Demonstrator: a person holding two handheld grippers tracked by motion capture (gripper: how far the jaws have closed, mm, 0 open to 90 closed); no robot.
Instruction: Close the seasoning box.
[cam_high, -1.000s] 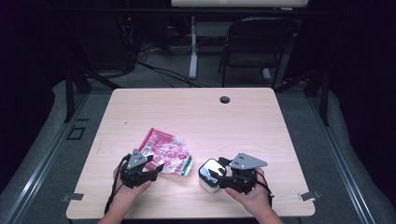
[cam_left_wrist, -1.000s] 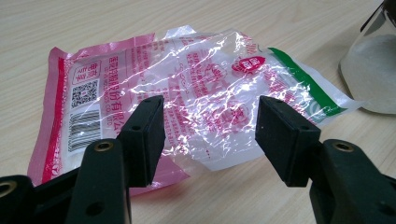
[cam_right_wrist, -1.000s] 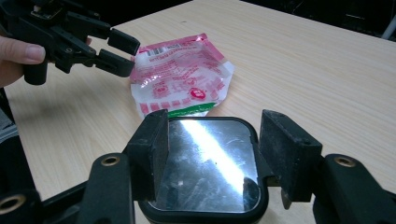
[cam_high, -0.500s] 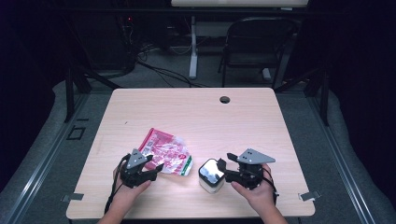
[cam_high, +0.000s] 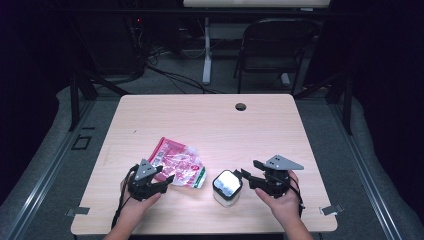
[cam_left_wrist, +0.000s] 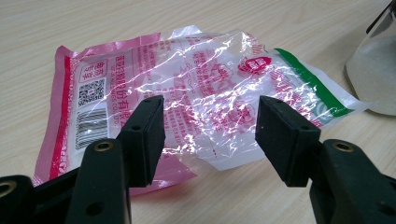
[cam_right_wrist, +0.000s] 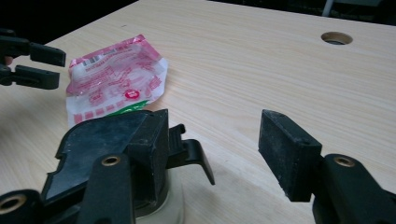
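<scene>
Jaws of the left gripper (cam_high: 161, 181) stand apart, the crinkled pink packet (cam_high: 177, 167) lying flat just ahead of them. Right gripper (cam_high: 251, 177) also gapes; the white jar (cam_high: 226, 187) sits beside its left jaw.

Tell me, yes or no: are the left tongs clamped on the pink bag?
No, the left tongs stand open above the pink bag, jaws apart and gripping nothing.

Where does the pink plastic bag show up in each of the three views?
High view: pink plastic bag lies left of centre, by the left gripper.
Left gripper view: bag spreads just beyond the open jaws.
Right gripper view: bag at upper left.
Shared landmark: the white jar, right of the bag.
</scene>
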